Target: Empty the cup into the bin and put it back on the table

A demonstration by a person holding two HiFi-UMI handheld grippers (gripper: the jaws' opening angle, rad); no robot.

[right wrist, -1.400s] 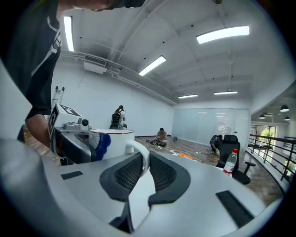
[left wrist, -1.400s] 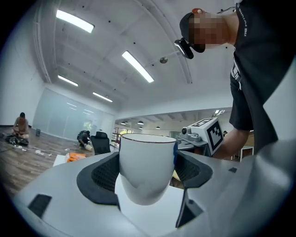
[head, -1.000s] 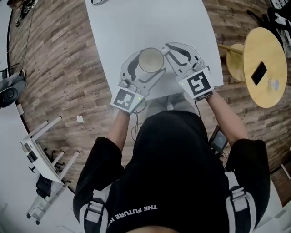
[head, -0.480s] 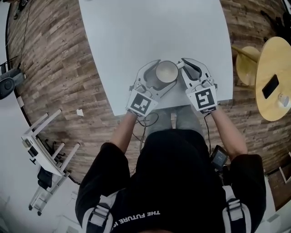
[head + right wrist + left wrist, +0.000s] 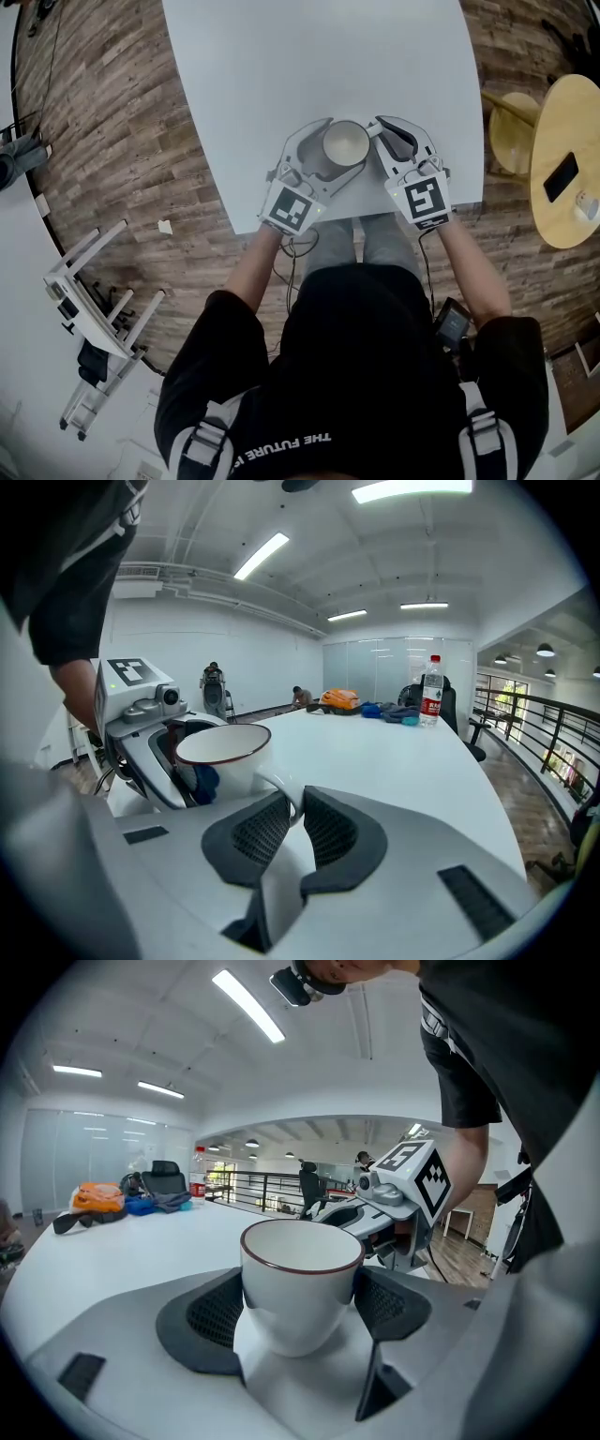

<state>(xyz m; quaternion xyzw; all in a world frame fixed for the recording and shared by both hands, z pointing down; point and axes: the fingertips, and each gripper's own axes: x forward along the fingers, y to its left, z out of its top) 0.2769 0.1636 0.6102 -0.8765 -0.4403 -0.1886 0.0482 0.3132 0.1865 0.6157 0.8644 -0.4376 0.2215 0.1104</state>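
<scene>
The handle of the cup [image 5: 345,143] is half buried between the ribbed black jaws of the right gripper [image 5: 292,819], which pinch it. The left gripper [image 5: 300,1309] clamps the glossy, rounded white body with its brown rim. The cup is near the 6 o'clock edge of the smooth white table [image 5: 281,56], but whether its base touches is unclear.

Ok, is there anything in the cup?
No, the cup shows only a bare pale inside from above.
</scene>
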